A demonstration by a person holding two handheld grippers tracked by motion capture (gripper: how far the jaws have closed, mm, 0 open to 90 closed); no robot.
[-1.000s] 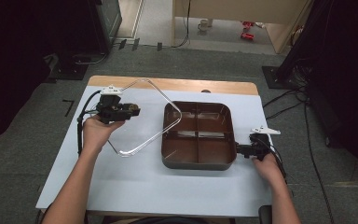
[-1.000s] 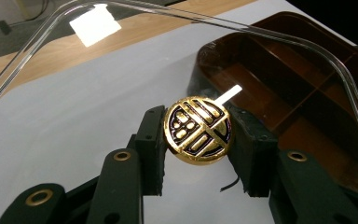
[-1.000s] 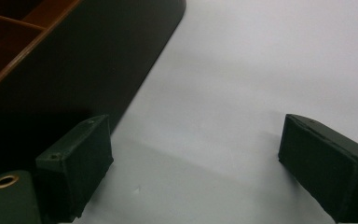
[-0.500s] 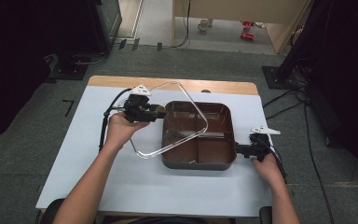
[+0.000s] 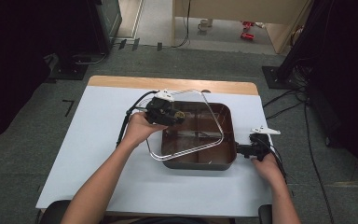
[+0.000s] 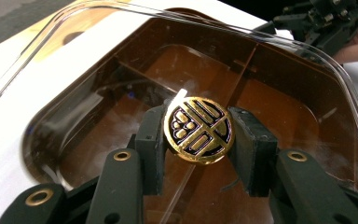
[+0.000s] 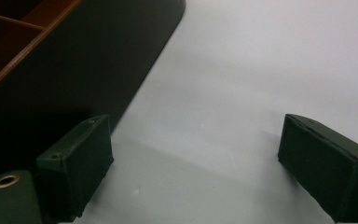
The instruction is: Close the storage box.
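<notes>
My left claw (image 6: 198,135) gripped the gold round knob (image 6: 198,129) of the clear lid (image 5: 186,123), held tilted over the brown divided tray (image 5: 198,135) on the white worktop (image 5: 88,140). My right claw (image 7: 196,168) rested open beside the tray's right wall.

Grey carpet floor (image 5: 37,154), dark surroundings

one clear lid (image 5: 186,123), one tray (image 5: 228,140) – two tongs (image 5: 179,116)

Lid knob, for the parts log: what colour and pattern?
Gold knob with a dark geometric emblem, clearest in the left gripper view.
</notes>
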